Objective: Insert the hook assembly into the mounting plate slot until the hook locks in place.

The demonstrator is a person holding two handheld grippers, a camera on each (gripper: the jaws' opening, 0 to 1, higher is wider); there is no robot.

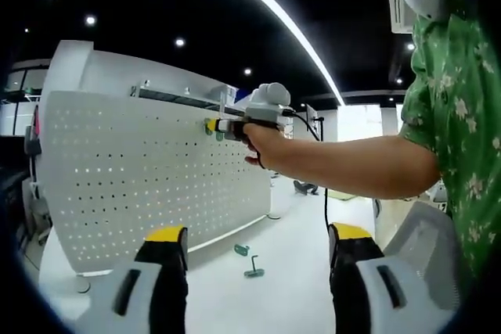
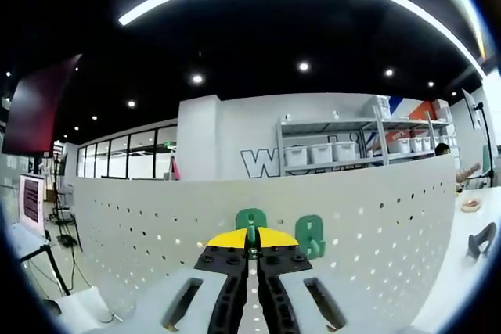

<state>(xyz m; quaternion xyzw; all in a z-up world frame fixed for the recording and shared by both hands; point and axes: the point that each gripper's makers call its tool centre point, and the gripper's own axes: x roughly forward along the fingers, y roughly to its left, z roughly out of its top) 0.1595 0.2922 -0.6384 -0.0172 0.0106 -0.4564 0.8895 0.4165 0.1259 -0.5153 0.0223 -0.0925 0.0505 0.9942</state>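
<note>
White tabletop and a dark ceiling crossed by a long light strip are seen in the left gripper view. An upright white perforated mounting plate stands on the table. The left gripper rises from the bottom edge with its yellow-tipped jaws spread wide apart and nothing between them. Beyond it, the right gripper is held by a person's hand and pressed against the upper part of the plate, where a small green piece is glimpsed at its yellow tip; its shape is too small to make out. Two loose green hooks lie on the table near the foot of the plate, between the left gripper's jaws in the picture. A green floral sleeve is seen at the right.

Dark ceiling with round spot lamps and a curved light strip is shown in the right gripper view, with shelving holding white bins behind the plate. The right gripper is closed down to a narrow gap, and a green hook assembly is pinched between its yellow tips, right at the plate's face. Whether it is seated in a slot cannot be told. A second green hook hangs on the plate just beside it.
</note>
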